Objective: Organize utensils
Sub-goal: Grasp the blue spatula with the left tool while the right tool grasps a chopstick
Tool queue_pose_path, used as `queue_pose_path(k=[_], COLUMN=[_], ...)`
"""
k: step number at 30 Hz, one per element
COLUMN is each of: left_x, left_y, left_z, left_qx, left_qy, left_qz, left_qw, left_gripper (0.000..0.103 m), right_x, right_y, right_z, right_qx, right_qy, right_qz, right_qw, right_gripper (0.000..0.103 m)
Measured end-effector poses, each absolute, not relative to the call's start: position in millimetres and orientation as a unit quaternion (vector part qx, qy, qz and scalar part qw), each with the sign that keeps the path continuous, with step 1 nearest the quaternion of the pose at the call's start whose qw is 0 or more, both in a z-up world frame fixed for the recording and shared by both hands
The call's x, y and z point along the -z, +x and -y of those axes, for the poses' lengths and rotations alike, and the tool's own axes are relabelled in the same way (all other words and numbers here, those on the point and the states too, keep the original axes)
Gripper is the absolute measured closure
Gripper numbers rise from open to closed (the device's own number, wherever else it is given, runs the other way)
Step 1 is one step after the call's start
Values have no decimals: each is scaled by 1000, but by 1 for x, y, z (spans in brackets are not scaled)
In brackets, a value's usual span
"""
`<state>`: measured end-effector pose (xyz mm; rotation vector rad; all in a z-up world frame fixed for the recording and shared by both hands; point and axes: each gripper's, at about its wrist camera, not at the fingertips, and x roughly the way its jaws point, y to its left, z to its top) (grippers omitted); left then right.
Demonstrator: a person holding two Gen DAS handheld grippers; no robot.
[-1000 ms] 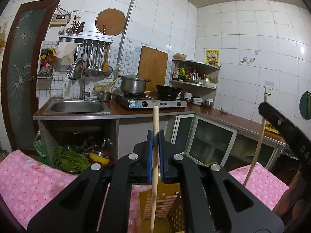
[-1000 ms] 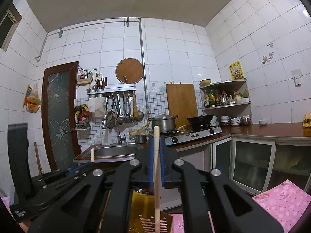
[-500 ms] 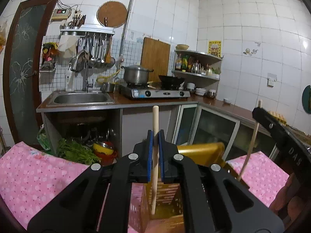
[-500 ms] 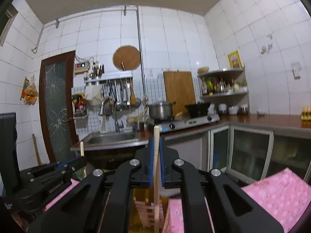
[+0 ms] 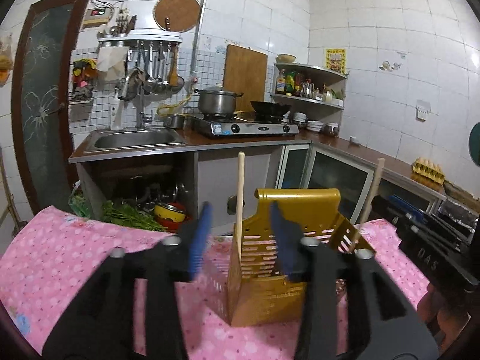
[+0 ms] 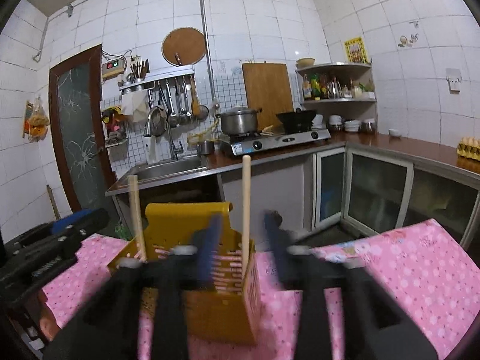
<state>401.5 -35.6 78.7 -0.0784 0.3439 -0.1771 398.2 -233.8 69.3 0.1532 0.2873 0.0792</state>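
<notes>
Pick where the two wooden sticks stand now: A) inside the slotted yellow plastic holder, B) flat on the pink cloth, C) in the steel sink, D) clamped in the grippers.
A: both wooden sticks stand in the slotted yellow plastic holder, untouched by gripper pads.

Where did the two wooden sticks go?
In the left wrist view, both chopsticks stand in the yellow basket on the pink cloth: one chopstick at its left corner, the other chopstick at its right.
</notes>
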Motion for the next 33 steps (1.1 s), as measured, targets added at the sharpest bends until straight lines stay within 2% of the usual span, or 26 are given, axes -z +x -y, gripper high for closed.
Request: queue_pose_path(k=[1, 2, 6, 8, 11, 19, 27, 30, 33], left_x=[-82, -84, -87, -86, -79, -31, 14, 26, 33], left_y=[393, 386, 358, 342, 317, 277, 277, 278, 278], left_z=[32, 29, 16, 10, 8, 6, -1, -5, -5], left_qx=[84, 83, 81, 82, 74, 91, 78, 78, 78], left_qy=[-42, -45, -52, -51, -39, -35, -47, -54, -51], left_qz=[-171, -171, -183, -191, -202, -314, -390, -414, -430], left_qw=[981, 981, 978, 977, 976, 945, 916, 905, 898], left_gripper=[40, 32, 23, 11, 7, 5, 5, 7, 14], right_x=[-71, -73, -72, -68, -63, -25, 26, 35, 39], right_y=[390, 383, 358, 340, 319, 272, 264, 266, 266], right_z=[235, 237, 245, 252, 255, 270, 285, 284, 281], right_qx=[-38, -39, -36, -26, -9, 14, 41, 47, 46], right_qy=[76, 74, 74, 74, 62, 53, 83, 75, 71], right_qz=[-141, -142, -159, -173, -197, -299, -377, -389, -397], right_qw=[986, 986, 984, 982, 978, 953, 922, 917, 914], right_gripper=[46, 46, 46, 45, 43, 42, 42, 43, 43])
